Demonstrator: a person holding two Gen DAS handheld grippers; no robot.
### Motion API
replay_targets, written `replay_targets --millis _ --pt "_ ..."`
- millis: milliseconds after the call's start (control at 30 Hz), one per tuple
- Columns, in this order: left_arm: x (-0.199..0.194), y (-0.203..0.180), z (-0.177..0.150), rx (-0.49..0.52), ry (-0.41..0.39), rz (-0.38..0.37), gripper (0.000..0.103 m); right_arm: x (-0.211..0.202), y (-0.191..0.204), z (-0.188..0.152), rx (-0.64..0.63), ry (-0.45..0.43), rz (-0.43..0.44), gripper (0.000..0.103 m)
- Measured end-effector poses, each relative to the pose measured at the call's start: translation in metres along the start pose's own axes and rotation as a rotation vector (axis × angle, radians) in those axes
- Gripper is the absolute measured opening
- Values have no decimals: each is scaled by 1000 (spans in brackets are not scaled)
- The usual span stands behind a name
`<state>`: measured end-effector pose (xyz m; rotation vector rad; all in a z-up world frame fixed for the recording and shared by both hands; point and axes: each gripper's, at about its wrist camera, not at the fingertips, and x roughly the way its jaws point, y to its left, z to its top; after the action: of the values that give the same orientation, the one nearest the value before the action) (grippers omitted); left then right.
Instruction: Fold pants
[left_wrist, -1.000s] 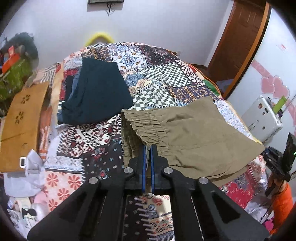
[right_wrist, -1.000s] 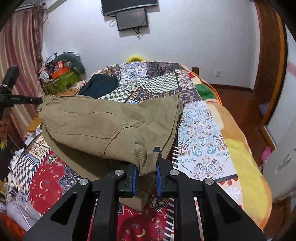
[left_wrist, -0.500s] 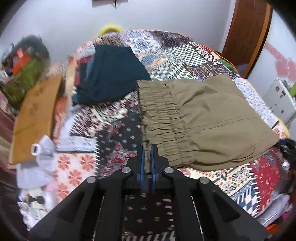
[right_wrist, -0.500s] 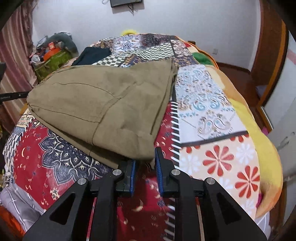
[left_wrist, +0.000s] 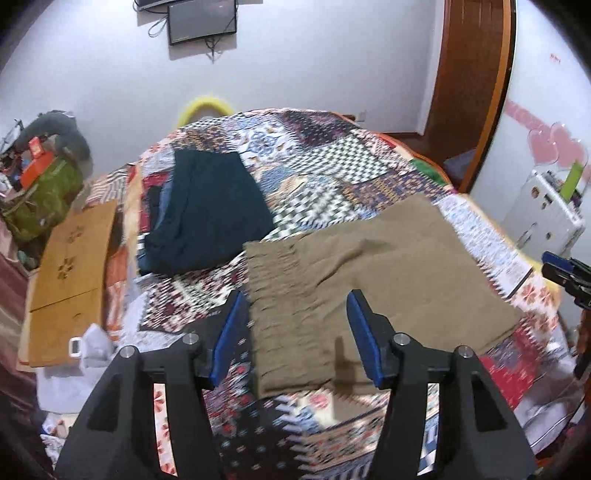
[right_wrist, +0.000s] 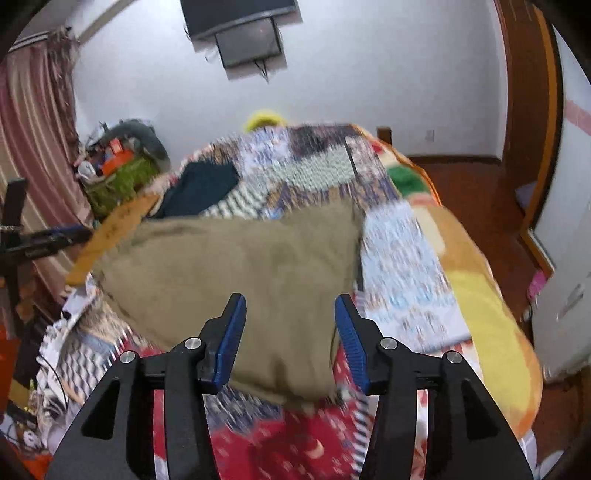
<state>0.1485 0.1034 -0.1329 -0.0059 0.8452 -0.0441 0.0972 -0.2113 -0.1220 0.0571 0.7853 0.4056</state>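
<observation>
Our left gripper (left_wrist: 297, 332) has just been opening: its blue pads now stand well apart, nothing pinched, with the gathered waistband edge of the pants (left_wrist: 369, 273) showing in the gap below them. Our right gripper (right_wrist: 288, 332) has likewise just been opening; its jaws stand apart and free, the cloth of the pants (right_wrist: 240, 269) seen between them but pressed by neither pad.

The olive pants lie folded flat on the patchwork bedspread (left_wrist: 314, 158), ahead of and below both pairs of jaws. Their long axis runs across, from the waistband under our left gripper to the far fold under our right, so each hand sits over its own end and neither is clearly nearer the middle. We judge that another fold, if one is wanted, would bring one end over toward the other along that axis.

Further out, a dark folded garment (left_wrist: 210, 210) lies beyond the waistband, just apart from the pants, and a tan board (left_wrist: 74, 266) sits at the bed's left edge.
</observation>
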Motion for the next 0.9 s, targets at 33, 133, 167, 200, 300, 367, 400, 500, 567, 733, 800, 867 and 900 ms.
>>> replay_targets --millis 33,133,167,200,300,367,400,500,567,733,800,867,900 --pt "2 -3 4 -4 -3 -13 59 0 5 6 -4 -20 15 47" --pt "9 -12 11 0 -6 -46 63 5 15 18 1 -50 69 53" --pt "14 -16 13 8 -1 -50 63 9 18 20 -3 -46 79 53" --pt "18 -19 13 16 5 -52 64 16 22 22 -10 -36 86 53" --pt "36 -28 13 27 40 -73 64 38 35 22 -33 6 113 53" --pt "48 -31 9 30 65 -75 64 59 44 18 -44 48 135 53" --pt "53 -32 7 31 75 -72 64 66 47 17 -46 64 143 53" --pt "71 -33 -4 40 121 -52 64 90 54 8 -50 126 166 53" --pt "83 -31 -15 52 153 -18 64 104 56 -1 -50 181 170 53" --pt "82 -20 -34 71 124 44 70 110 45 -26 -20 226 194 54" --pt "78 -14 -37 58 122 36 72 104 37 -30 -7 234 185 54" --pt "75 -10 -40 48 122 31 72 98 28 -35 13 243 175 53" --pt "73 -9 -40 45 121 32 74 95 24 -37 16 245 165 53"
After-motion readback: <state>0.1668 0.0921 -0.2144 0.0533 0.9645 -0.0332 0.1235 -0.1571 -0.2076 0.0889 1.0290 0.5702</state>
